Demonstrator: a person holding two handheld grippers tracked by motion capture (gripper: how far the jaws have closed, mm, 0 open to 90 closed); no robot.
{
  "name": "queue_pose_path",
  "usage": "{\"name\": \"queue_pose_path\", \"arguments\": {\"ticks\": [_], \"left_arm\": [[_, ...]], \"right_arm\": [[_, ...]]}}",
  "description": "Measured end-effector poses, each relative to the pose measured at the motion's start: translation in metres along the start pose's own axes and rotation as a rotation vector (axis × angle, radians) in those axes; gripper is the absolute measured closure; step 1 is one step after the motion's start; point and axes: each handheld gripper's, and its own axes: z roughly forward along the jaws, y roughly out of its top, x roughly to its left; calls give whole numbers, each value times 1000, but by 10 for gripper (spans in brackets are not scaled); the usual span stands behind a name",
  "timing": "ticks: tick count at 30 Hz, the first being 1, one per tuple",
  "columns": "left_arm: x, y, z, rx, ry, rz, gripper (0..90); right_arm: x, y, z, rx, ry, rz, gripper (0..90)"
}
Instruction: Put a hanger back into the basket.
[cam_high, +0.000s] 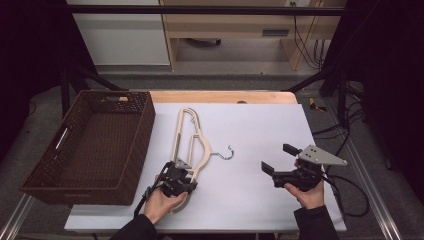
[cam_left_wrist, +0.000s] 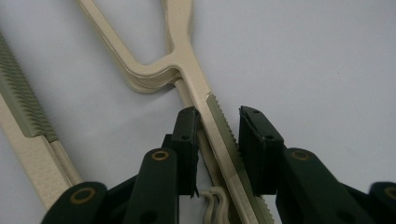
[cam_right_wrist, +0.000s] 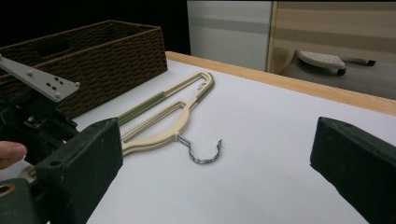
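A beige plastic hanger (cam_high: 192, 135) with a metal hook (cam_high: 226, 152) lies flat on the white table top, its length running away from me. My left gripper (cam_high: 186, 172) sits over its near end. In the left gripper view the jaws (cam_left_wrist: 219, 116) press on both sides of the hanger's ribbed arm (cam_left_wrist: 187, 60). My right gripper (cam_high: 279, 158) hovers to the right of the hook, open wide with nothing between its jaws. The right gripper view (cam_right_wrist: 215, 154) looks across at the hanger (cam_right_wrist: 163, 135) and hook (cam_right_wrist: 205, 154), with the left gripper (cam_right_wrist: 37, 116) at its left edge.
A dark woven basket (cam_high: 145, 125) stands at the table's left, right beside the hanger; it also rises behind the hanger in the right gripper view (cam_right_wrist: 116, 51). Bare white table top (cam_high: 260, 125) lies between and beyond the grippers. Cables trail off the right edge.
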Motion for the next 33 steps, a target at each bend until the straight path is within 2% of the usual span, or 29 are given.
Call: {"name": "queue_pose_path", "arguments": {"ticks": [6, 14, 16, 22, 28, 33], "left_arm": [[1, 0, -1, 5, -6, -24, 696], [2, 0, -5, 22, -22, -26, 747], [1, 0, -6, 9, -16, -23, 761], [1, 0, -9, 18, -19, -11, 790], [-2, -1, -12, 16, 10, 16, 793], [-4, -1, -19, -17, 13, 23, 793]], "right_arm": [[0, 0, 1, 3, 0, -3, 28], [0, 0, 0, 4, 0, -2, 27], [0, 0, -1, 4, 3, -3, 27], [0, 0, 1, 5, 3, -4, 29], [2, -1, 2, 10, 14, -8, 40], [6, -3, 7, 13, 28, -13, 57]]}}
